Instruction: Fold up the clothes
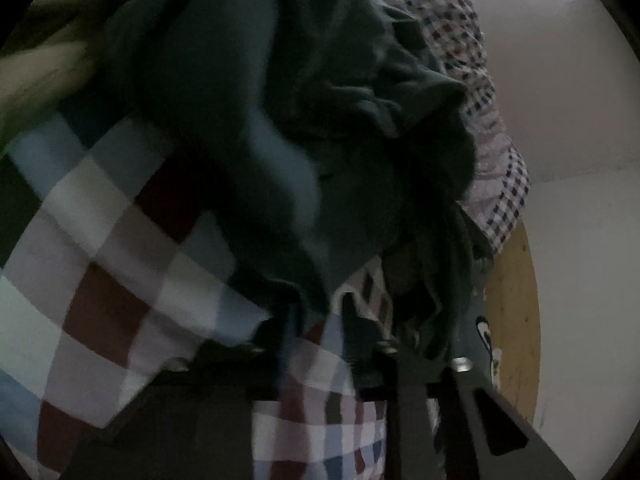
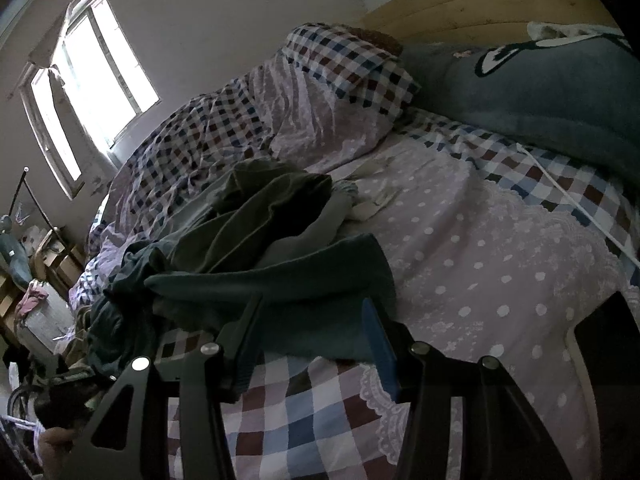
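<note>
Clothes (image 2: 256, 248) lie heaped on the bed (image 2: 480, 264), unfolded; right gripper (image 2: 308, 344) jaws spread at the teal edge at 12 o'clock, left gripper (image 1: 316, 340) jaws unclear.

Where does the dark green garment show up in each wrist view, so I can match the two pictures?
Left wrist: the dark green garment fills the upper centre, close to the lens, bunched over the checked bedding.
Right wrist: the same garment lies left of centre on the bed, just beyond the open right tongs.
Shared landmark: the wooden headboard, at the right edge in the left view, top right in the right view.
</note>
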